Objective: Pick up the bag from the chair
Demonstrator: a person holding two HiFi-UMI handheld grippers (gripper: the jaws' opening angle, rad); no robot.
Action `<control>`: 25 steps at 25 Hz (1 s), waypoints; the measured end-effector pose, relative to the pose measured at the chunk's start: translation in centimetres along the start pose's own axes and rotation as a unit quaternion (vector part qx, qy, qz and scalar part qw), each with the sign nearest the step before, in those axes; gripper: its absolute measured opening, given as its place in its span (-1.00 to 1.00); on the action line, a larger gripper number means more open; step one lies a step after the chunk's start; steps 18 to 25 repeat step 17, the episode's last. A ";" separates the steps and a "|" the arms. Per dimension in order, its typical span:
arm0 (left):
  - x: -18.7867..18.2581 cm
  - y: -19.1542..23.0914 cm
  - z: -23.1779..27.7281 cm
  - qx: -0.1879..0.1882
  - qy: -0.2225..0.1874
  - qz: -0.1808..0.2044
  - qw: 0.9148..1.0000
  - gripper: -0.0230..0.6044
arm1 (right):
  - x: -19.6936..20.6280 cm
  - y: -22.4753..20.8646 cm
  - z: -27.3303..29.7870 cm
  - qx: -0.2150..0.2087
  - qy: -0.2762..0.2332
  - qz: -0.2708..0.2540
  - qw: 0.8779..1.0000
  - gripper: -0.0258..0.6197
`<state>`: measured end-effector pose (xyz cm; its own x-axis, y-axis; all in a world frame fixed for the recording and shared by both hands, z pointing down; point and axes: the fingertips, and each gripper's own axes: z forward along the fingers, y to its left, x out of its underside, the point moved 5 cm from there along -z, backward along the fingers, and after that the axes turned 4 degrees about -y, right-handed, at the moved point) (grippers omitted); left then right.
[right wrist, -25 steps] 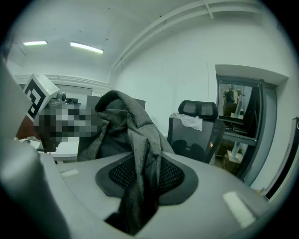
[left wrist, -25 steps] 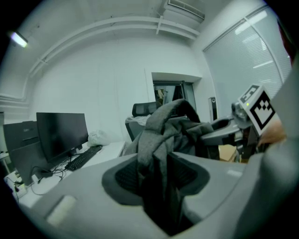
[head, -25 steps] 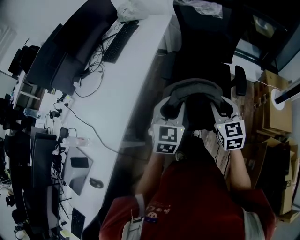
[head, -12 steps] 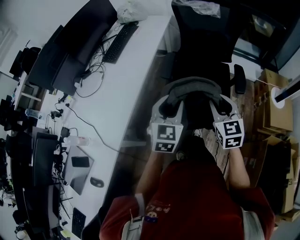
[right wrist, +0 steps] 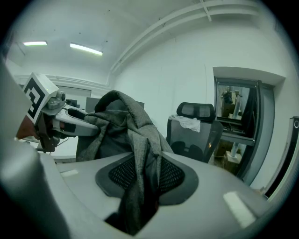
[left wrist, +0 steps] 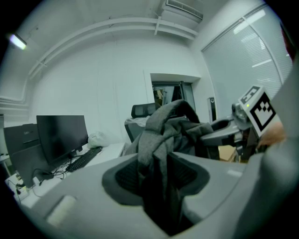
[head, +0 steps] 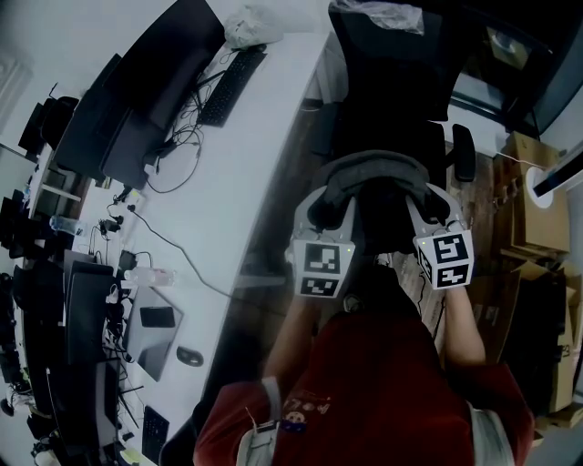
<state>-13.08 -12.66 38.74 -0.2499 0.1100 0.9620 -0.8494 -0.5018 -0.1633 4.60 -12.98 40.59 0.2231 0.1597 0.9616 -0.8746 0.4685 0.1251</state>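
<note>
Two-handed hold on a grey fabric bag (head: 372,169), seen from a head camera looking steeply down. Pinched at one end by the left hand-held gripper (head: 323,206), jaws pressed onto a hanging fold of the cloth. Pinched at the other end by the right hand-held gripper (head: 435,207), jaws likewise clamped on a fold. Slung between the two, in front of a person (head: 364,391) in a red top and just short of a black office chair (head: 392,86). Apparently already off the seat, though darkness hides the seat itself. Next to nothing changed over the past second: same grip on both sides, same spacing, only a slight drift of the whole scene in the head view. Reads as a pause with the pick-up essentially done, leaving at most a carry-away. As for containers: no view of the bag's mouth, so no telling what lies inside. Cardboard boxes (head: 533,196) on the floor at the right, insides too dim to make out. Also a crumpled pale plastic bag (head: 250,23) on the long white bench (head: 255,182), beside a keyboard (head: 232,80), contents unclear as well.
</note>
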 end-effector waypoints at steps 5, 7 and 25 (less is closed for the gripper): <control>-0.2 -0.2 0.4 0.005 0.000 0.000 1.000 -0.40 | 0.0 -0.5 0.0 0.004 -0.003 -0.002 1.000 -0.53; -0.3 -0.3 0.7 0.007 -0.001 0.000 1.000 -0.40 | -0.1 -0.7 -0.1 0.006 -0.003 -0.001 1.000 -0.53; -1.2 -0.7 2.2 0.013 -0.006 0.003 1.000 -0.40 | -0.2 -2.3 0.0 0.013 -0.002 0.001 1.000 -0.53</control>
